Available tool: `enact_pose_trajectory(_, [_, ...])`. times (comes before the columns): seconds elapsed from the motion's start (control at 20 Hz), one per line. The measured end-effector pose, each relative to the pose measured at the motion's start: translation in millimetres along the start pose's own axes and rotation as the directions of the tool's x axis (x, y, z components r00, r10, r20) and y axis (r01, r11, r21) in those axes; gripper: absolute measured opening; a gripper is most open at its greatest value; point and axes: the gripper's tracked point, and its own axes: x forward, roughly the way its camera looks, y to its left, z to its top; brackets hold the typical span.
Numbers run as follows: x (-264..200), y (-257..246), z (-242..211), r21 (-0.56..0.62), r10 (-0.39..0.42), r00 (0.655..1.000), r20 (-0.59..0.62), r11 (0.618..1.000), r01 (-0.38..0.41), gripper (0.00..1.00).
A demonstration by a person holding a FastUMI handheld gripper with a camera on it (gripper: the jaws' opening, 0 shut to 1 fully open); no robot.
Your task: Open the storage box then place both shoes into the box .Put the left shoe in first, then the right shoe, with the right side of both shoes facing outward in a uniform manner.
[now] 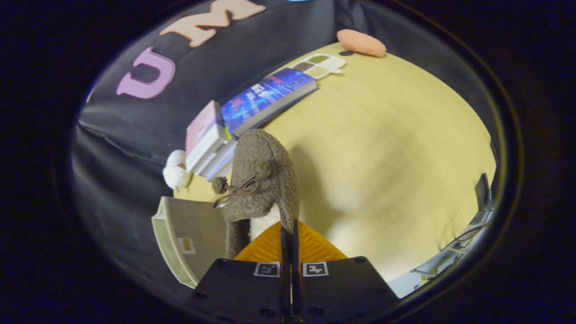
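Observation:
My gripper (290, 229) is shut on the heel rim of a grey-brown fuzzy shoe (263, 175), which hangs lifted above the table with its toe pointing away from me. The shoe has a white fleece lining, a small bow and two pom-poms on its top. The two fingers (310, 247) press together with the shoe's collar pinched between them. Below and to the left of the shoe lies the storage box (189, 238), a grey box with a pale rim, seen from above at the table's near corner. Whether its lid stands open I cannot tell.
Beyond the shoe on the yellow table (382, 148) sit a stack of books (211, 144), a blue book (265, 96), a tray with small compartments (321, 65) and an orange cushion (361, 42). A white plush toy (175, 171) lies by the books.

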Motion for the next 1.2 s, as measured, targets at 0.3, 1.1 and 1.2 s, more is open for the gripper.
enact_pose_trajectory(0.3, [-46,132,-10,-0.112,0.215,0.977,-0.015,0.970,-0.215,0.04])
enact_pose_trajectory(1.1, [-2,196,-127,-0.245,0.175,0.971,-0.163,0.946,-0.211,0.04])
enact_pose_trajectory(1.2, [1,190,-131,-0.240,0.158,0.974,-0.163,0.951,-0.195,0.05])
